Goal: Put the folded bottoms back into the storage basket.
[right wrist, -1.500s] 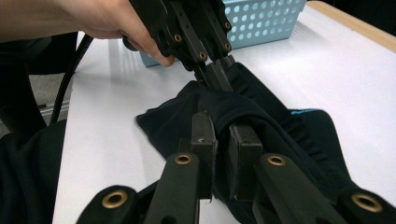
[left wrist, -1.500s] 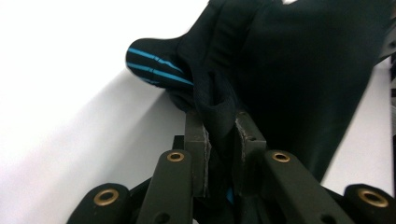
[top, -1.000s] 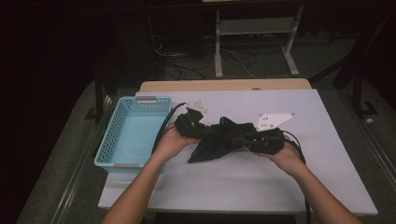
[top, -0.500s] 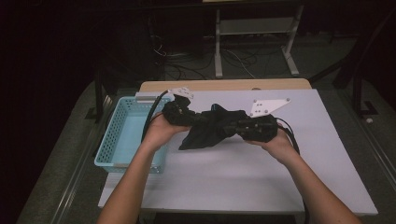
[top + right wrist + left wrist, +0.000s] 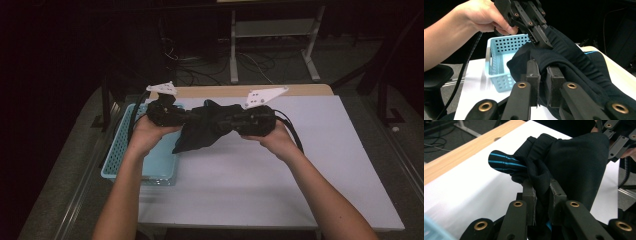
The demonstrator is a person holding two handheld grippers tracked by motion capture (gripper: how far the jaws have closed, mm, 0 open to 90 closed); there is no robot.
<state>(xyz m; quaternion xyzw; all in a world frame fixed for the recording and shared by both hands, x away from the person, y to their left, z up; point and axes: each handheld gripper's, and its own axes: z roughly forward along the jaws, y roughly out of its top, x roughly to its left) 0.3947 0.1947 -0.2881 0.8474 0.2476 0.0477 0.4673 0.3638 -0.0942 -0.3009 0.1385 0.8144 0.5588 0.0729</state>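
Note:
A black garment (image 5: 202,131) with thin blue stripes on one cuff (image 5: 504,163) hangs in the air between my two grippers above the white table (image 5: 300,165). My left gripper (image 5: 187,117) is shut on one end of it; in the left gripper view the fabric (image 5: 571,167) is pinched between the two pads (image 5: 541,195). My right gripper (image 5: 227,120) is shut on the other end, with cloth (image 5: 574,65) squeezed between its pads (image 5: 542,75). The two grippers face each other, close together, and a fold of the garment droops below them.
A light blue perforated basket (image 5: 120,150) sits at the table's left edge, partly under the left hand; it also appears as the basket (image 5: 499,60) behind the cloth. A wooden strip (image 5: 300,90) runs along the table's far edge. Cables trail from both grippers.
Both hands have lifted the garment off the table and carried it left toward the basket. The grips on the cloth are unchanged.

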